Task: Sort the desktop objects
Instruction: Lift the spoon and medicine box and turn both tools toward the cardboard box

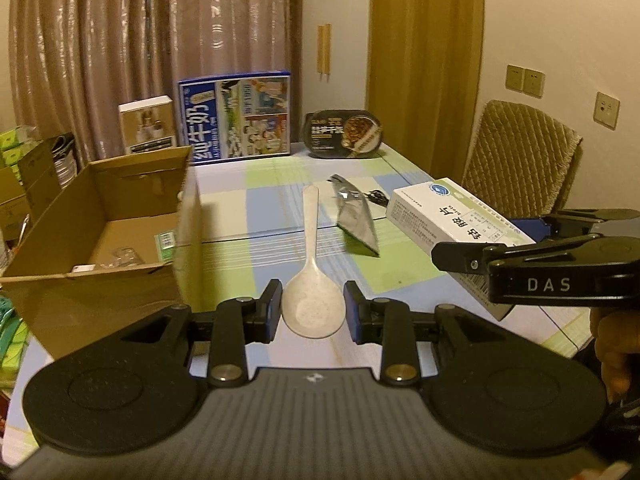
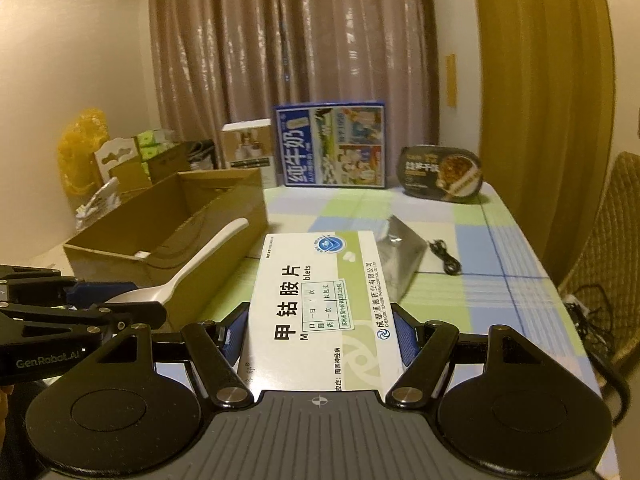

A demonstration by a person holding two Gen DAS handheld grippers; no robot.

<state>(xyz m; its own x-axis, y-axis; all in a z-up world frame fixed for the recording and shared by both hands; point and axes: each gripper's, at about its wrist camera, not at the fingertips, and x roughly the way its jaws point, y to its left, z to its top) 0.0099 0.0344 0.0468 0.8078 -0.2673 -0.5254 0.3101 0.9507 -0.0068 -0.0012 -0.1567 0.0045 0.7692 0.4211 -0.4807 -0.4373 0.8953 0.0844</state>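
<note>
The left hand-held gripper pinches the spoon by its bowl; the right hand-held gripper clamps the pill box, both held above the surface. The long spoon could twist loose. The carton waits left; a pouch and cable lie ahead.

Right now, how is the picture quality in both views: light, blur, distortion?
Left wrist view: dim yellowish light, fisheye bending at the edges, cardboard box slightly smeared, spoon fairly sharp. Right wrist view: same warm cast, curtain soft, print on the medicine box readable.
</note>
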